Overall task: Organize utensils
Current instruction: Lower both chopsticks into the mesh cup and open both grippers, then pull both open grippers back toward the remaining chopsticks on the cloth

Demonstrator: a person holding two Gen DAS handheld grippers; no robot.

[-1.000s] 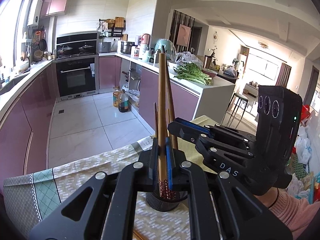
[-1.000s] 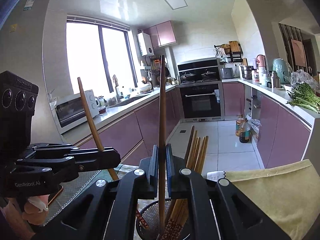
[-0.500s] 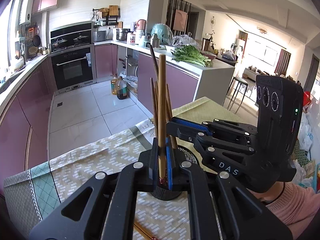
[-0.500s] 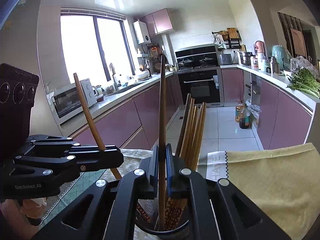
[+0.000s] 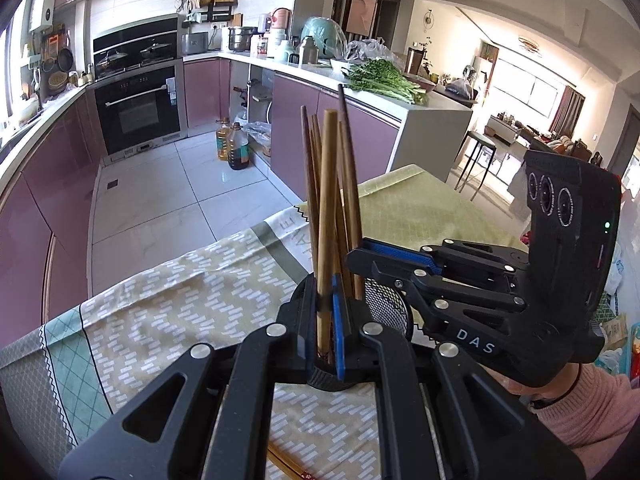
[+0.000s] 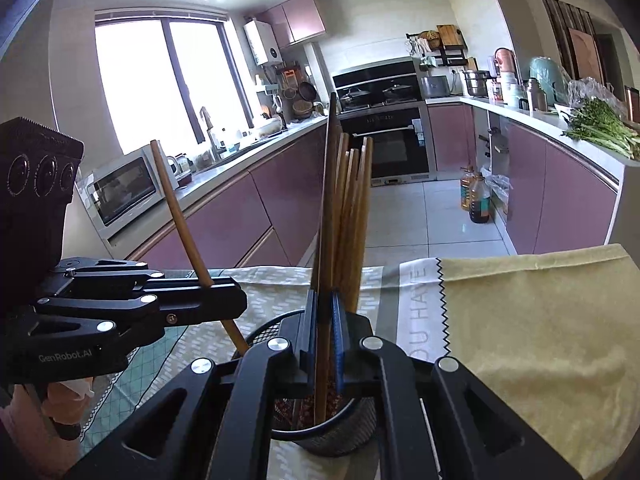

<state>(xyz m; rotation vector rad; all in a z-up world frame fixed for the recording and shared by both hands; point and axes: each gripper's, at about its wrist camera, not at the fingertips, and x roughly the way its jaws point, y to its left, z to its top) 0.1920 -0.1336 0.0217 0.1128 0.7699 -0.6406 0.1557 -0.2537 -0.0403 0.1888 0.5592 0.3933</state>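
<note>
In the left wrist view, the left gripper is squeezed tight on one long light-brown wooden chopstick. The stick stands almost straight up, and its low end goes down into the round black wire-mesh cup. Most of the cup is hidden behind the black fingers. More brown chopsticks stand bunched in the cup just behind the held one. The right gripper reaches in from the right side with the letters "DAS" on it in white. A pink knitted sleeve is cut off at the corner. One more chopstick lies flat on the green patterned cloth, mostly hidden.

In the right wrist view, the right gripper is clamped on one dark-brown wooden chopstick, whose low end sits inside the mesh cup. The cup's bottom is hidden. The left gripper shows "GenRobot.AI" in small white letters, and it grips its tilted light stick. A white strip on the cloth reads "OU HAVE", cut off at the start. A plain yellow cloth lies beside it.
</note>
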